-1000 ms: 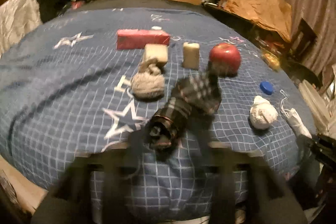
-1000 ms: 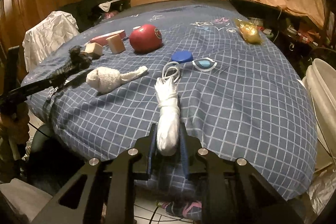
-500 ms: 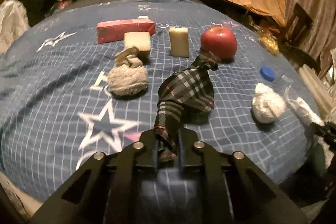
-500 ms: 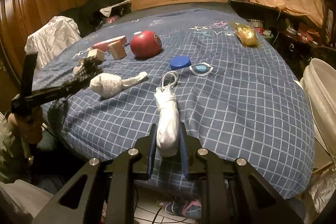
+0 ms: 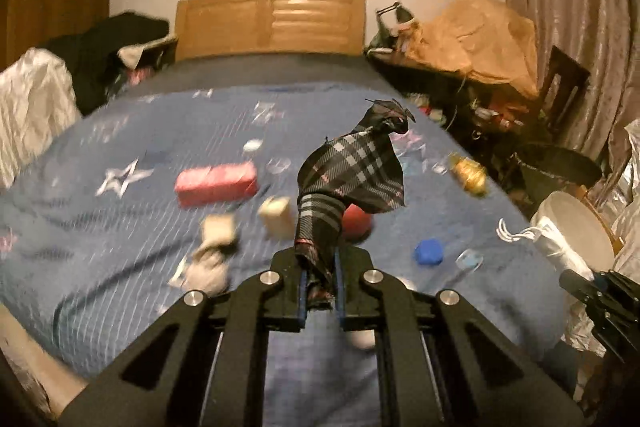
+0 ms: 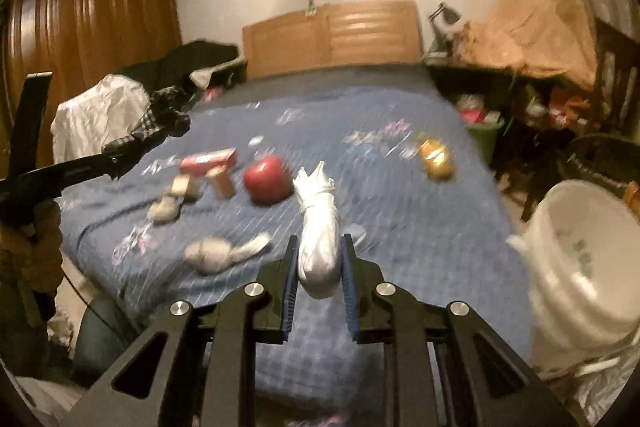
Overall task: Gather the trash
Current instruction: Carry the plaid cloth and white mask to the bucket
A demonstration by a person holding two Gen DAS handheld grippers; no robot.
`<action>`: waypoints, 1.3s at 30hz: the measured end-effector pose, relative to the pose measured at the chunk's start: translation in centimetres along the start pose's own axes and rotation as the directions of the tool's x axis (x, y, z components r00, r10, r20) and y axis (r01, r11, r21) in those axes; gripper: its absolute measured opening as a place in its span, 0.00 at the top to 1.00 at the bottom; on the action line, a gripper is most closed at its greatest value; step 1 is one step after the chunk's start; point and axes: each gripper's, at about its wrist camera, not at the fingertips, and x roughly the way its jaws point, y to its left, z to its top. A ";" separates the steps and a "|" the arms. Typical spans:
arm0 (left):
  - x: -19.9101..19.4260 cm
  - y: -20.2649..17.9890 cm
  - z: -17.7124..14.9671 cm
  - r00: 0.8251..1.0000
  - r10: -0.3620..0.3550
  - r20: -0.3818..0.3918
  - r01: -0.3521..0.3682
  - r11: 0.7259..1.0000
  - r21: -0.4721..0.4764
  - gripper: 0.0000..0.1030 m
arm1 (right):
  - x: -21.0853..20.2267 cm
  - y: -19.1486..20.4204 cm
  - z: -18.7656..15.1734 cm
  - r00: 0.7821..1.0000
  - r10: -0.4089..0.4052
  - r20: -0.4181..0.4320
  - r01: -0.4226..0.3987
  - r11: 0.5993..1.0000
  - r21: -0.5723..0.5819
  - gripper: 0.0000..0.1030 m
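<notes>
My left gripper (image 5: pixel 320 285) is shut on a dark plaid cloth (image 5: pixel 352 179), which stands up off the blue bed cover (image 5: pixel 120 227). From the right wrist view the same cloth (image 6: pixel 160 123) hangs at the left gripper's tip, far left. My right gripper (image 6: pixel 320 275) is shut on a white knotted bundle (image 6: pixel 318 227), lifted above the cover (image 6: pixel 420 247). In the left wrist view that bundle (image 5: pixel 548 239) shows at the right edge. A white bin (image 6: pixel 580 259) stands at the bed's right side; its rim (image 5: pixel 576 223) shows behind the bundle.
On the cover lie a red apple (image 6: pixel 267 179), a pink box (image 5: pixel 216 183), tan blocks (image 5: pixel 276 217), a blue cap (image 5: pixel 428 251), rolled grey and white socks (image 6: pixel 218 253) and a gold wrapper (image 6: pixel 436 157). A cluttered table (image 6: pixel 520 87) stands right, a hand (image 6: pixel 36 247) left.
The left gripper closed on the plaid cloth and lifted it off the bed. The right gripper rose with the white bundle, and both views tilted up toward the headboard.
</notes>
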 end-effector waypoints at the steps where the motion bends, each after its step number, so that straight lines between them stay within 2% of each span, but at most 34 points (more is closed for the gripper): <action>1: 0.2 -1.3 0.7 1.000 -0.008 0.007 0.008 1.000 0.016 0.92 | -0.5 -0.6 0.5 1.000 -0.014 0.013 0.014 1.000 0.003 0.79; 9: 1.7 -11.6 4.2 0.997 -0.052 0.064 0.041 0.987 0.153 0.92 | -5.6 -7.2 3.7 0.982 -0.157 0.100 0.154 0.987 0.041 0.79; 16: 4.0 -20.4 5.7 0.991 -0.126 0.045 0.111 0.962 0.249 0.92 | -9.3 -13.9 4.6 0.953 -0.283 0.112 0.275 0.958 0.081 0.79; 23: 5.9 -28.2 5.7 0.979 -0.202 -0.005 0.192 0.923 0.333 0.92 | -12.1 -21.0 3.9 0.913 -0.401 0.074 0.390 0.912 0.126 0.79; 29: 7.9 -33.8 5.2 0.966 -0.248 -0.068 0.255 0.886 0.387 0.92 | -13.3 -25.7 3.3 0.883 -0.468 0.042 0.458 0.877 0.141 0.79; 33: 9.1 -36.5 4.9 0.957 -0.266 -0.114 0.289 0.867 0.406 0.92 | -13.4 -28.0 3.1 0.870 -0.493 0.017 0.484 0.861 0.158 0.79; 39: 11.0 -40.3 3.8 0.945 -0.275 -0.178 0.326 0.840 0.434 0.92 | -12.8 -31.5 2.3 0.863 -0.503 -0.037 0.500 0.844 0.194 0.79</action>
